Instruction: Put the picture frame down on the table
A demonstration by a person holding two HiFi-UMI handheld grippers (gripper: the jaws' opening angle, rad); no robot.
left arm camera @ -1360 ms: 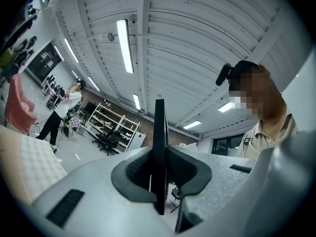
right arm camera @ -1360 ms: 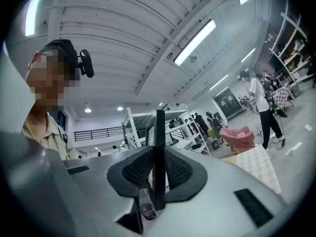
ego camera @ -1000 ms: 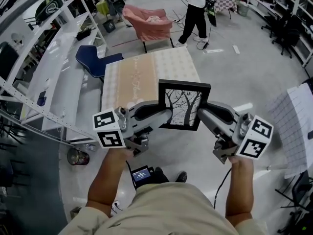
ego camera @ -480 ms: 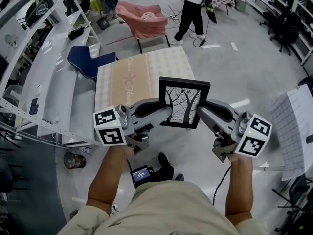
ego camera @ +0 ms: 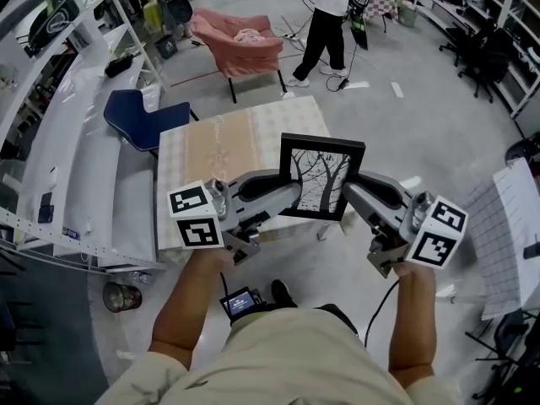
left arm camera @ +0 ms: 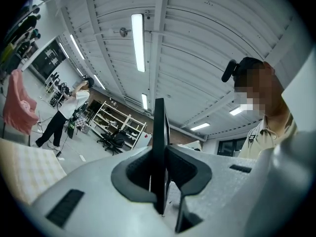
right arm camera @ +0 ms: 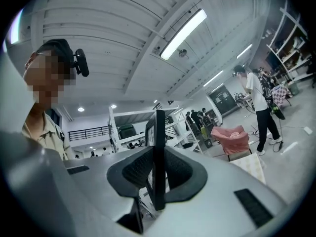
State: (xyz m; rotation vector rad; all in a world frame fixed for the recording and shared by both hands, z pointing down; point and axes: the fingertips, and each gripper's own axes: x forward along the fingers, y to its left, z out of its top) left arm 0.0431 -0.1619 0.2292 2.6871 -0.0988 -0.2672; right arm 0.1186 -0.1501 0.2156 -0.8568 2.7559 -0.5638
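The left gripper and right gripper clamp the frame by its sides, upright in mid-air. Carrying step, I'd say; next it needs lowering onto the table at eleven o'clock.

The picture frame has its left & right edges tucked inside the left claw & right claw, so can't see them. Both claw views show it edge-on only, so no drawing there. Frame & left claw cover the near right corner of the surface. Standing person far off: head cut off at top. Little screen by the waist: too small to read.
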